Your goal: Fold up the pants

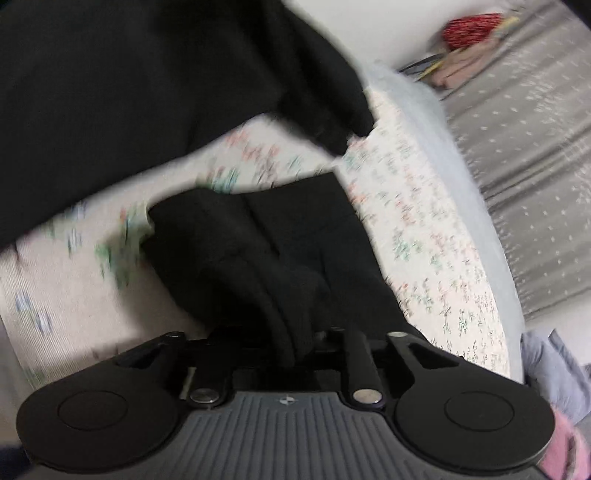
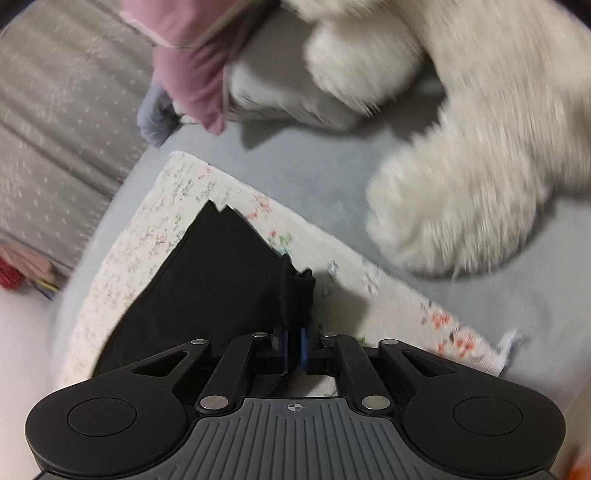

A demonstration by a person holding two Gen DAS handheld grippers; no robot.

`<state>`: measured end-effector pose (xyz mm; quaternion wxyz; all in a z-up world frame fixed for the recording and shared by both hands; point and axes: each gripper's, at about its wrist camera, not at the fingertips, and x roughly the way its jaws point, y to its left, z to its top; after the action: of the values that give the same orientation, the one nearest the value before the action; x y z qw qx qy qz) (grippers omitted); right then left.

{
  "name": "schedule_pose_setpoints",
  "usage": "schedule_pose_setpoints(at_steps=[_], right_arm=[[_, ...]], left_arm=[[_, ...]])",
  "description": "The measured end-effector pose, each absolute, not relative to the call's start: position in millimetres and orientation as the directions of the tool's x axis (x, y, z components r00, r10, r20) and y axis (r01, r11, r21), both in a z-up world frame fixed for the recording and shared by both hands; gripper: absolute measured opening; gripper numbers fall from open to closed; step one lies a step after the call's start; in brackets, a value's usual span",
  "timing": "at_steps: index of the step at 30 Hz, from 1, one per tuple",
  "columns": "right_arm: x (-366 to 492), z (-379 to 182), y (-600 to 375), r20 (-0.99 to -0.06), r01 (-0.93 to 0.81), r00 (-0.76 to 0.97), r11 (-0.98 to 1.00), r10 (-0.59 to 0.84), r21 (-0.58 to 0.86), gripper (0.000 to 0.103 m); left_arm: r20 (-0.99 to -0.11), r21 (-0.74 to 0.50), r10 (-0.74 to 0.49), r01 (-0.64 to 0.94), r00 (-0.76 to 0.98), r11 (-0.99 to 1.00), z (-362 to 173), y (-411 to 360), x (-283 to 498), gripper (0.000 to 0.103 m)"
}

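The black pants [image 1: 266,240] lie bunched on a white floral cloth [image 1: 417,229]. In the left wrist view my left gripper [image 1: 295,339] is shut on a thick fold of the pants; the fabric hides its fingertips. Another stretch of the pants [image 1: 129,92] hangs across the top left. In the right wrist view my right gripper [image 2: 294,347] is shut on a black edge of the pants [image 2: 218,273], with blue pads [image 2: 303,350] pinching it just above the floral cloth [image 2: 166,206].
A white furry blanket or plush [image 2: 461,184] lies on the pale blue bed surface [image 2: 321,173]. A pink garment [image 2: 192,59] hangs at the top. A grey dotted curtain or cover [image 1: 535,147] and a red item [image 1: 469,26] lie beyond the bed edge.
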<state>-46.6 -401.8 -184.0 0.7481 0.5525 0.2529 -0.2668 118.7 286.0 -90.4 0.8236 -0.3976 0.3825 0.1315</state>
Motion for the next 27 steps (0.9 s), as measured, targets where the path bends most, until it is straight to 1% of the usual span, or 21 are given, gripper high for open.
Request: schedule_pose_setpoints(at_steps=[1,2,3,4,6,7,9,11,13,15,18,21,24,26,27], right_arm=[[-47.6,-186.6,-403.6,-0.668,0.673,0.735,0.239,-0.113,0.700,0.013],[-48.6,-188.3,-404.3,-0.667,0.672,0.736,0.233,-0.110,0.703,0.013],[-49.3,-188.4,-405.4,-0.667,0.672,0.736,0.232,-0.110,0.703,0.015],[-51.4,-187.2,-405.4,-0.669,0.674,0.735,0.236,-0.114,0.700,0.018],[-55.3,-181.8,-404.4,-0.682,0.695,0.715,0.253,-0.150,0.673,0.035],[-56.8,-176.1,-403.6,-0.699,0.720,0.691,0.274,-0.186,0.638,0.040],[-57.3,-163.0,-397.6,-0.733,0.785,0.615,0.318,-0.290,0.532,0.061],[-57.8,-149.7,-392.0,-0.739,0.821,0.560,0.369,-0.375,0.435,0.063],[-50.3,-138.8,-388.2,-0.716,0.810,0.566,0.438,-0.408,0.391,0.063],[-35.5,-131.5,-383.4,-0.700,0.784,0.583,0.512,-0.413,0.351,0.064],[-7.8,-128.2,-379.4,-0.692,0.736,0.610,0.599,-0.387,0.314,0.063],[22.7,-128.7,-378.3,-0.696,0.693,0.624,0.664,-0.356,0.282,0.064],[50.0,-126.1,-374.9,-0.698,0.645,0.631,0.728,-0.339,0.230,0.064],[63.1,-127.3,-377.5,-0.702,0.616,0.633,0.762,-0.327,0.200,0.063],[68.2,-127.5,-379.1,-0.703,0.610,0.630,0.770,-0.329,0.186,0.063]], left_arm=[[-0.735,-0.540,-0.065,-0.524,0.675,0.659,-87.4,287.1,116.2,0.046],[-0.738,-0.532,-0.049,-0.535,0.673,0.657,-86.1,289.2,111.7,0.056],[-0.742,-0.532,-0.045,-0.547,0.669,0.646,-85.8,292.4,109.2,0.059],[-0.745,-0.539,-0.045,-0.560,0.665,0.629,-85.8,295.6,108.8,0.059],[-0.750,-0.546,-0.039,-0.584,0.661,0.601,-85.5,297.3,109.2,0.059],[-0.752,-0.543,-0.027,-0.595,0.659,0.592,-83.9,297.0,107.1,0.059],[-0.752,-0.540,0.006,-0.621,0.660,0.568,-77.4,291.1,103.3,0.059],[-0.742,-0.552,0.022,-0.629,0.671,0.547,-70.8,290.4,101.5,0.060],[-0.727,-0.571,0.027,-0.626,0.686,0.531,-65.3,289.2,102.9,0.061],[-0.715,-0.572,0.019,-0.602,0.698,0.557,-60.1,282.3,108.3,0.068],[-0.683,-0.576,-0.027,-0.515,0.730,0.634,-51.7,264.3,118.6,0.072],[-0.669,-0.490,-0.011,-0.430,0.743,0.758,-38.4,237.6,132.0,0.072],[-0.660,-0.428,0.023,-0.400,0.751,0.811,-28.6,223.9,141.1,0.072],[-0.656,-0.432,0.022,-0.400,0.754,0.809,-19.2,227.5,142.6,0.072],[-0.630,-0.458,0.041,-0.414,0.775,0.787,-11.8,234.7,137.3,0.072]])
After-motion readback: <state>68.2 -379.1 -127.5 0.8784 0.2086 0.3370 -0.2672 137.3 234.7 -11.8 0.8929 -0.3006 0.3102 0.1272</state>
